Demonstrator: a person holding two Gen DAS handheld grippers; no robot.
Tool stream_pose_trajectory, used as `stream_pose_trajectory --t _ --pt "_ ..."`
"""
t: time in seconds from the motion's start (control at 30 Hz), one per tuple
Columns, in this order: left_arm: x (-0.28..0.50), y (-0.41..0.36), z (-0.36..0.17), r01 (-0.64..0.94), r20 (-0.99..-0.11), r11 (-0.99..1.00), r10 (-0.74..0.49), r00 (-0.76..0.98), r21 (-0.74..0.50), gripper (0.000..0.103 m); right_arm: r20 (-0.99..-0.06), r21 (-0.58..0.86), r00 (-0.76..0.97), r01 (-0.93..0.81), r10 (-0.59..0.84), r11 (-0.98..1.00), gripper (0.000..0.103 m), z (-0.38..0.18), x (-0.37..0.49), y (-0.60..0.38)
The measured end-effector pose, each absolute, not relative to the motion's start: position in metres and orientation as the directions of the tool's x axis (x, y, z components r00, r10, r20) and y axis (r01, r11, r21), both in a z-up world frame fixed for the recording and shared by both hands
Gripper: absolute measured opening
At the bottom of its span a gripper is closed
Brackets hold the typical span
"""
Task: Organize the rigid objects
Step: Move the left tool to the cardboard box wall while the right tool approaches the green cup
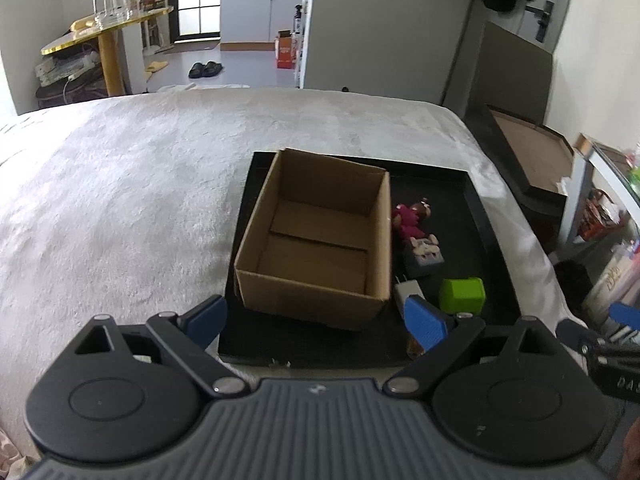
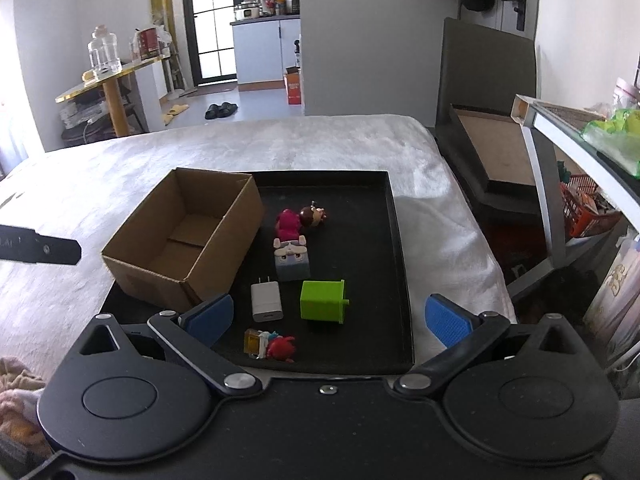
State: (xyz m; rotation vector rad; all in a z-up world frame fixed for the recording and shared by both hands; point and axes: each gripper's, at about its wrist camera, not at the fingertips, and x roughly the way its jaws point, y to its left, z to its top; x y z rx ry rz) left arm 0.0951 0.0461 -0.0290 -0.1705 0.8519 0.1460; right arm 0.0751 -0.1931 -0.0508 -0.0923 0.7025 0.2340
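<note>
An empty open cardboard box [image 1: 320, 232] [image 2: 184, 236] stands on the left part of a black tray [image 1: 476, 216] [image 2: 368, 224] on a white bedcover. To its right lie a pink doll [image 2: 294, 222] [image 1: 412, 218], a grey cat-face block [image 2: 292, 258] [image 1: 426, 254], a white charger [image 2: 266, 302], a green cube [image 2: 322, 301] [image 1: 462, 295] and a small red and yellow toy [image 2: 272, 345]. My left gripper [image 1: 316, 322] is open and empty in front of the box. My right gripper [image 2: 330, 320] is open and empty above the tray's near edge.
The white bedcover [image 1: 132, 184] spreads left and beyond the tray. A dark framed board [image 2: 496, 152] leans at the right of the bed. A shelf with clutter [image 2: 592, 184] stands far right. A gold round table [image 2: 108, 80] stands at the back left.
</note>
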Motion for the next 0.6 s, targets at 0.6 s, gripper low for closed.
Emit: stream_pose_trajectory --t 0.6 --pt "0.139 0.070 -0.039 -0.276 -0.774 0.960 0.147 0.616 -0.038 0.094 -0.655 0.035 0.742 -0.159 0.142 0.987 0.103 -0.079 0.115 -0.210"
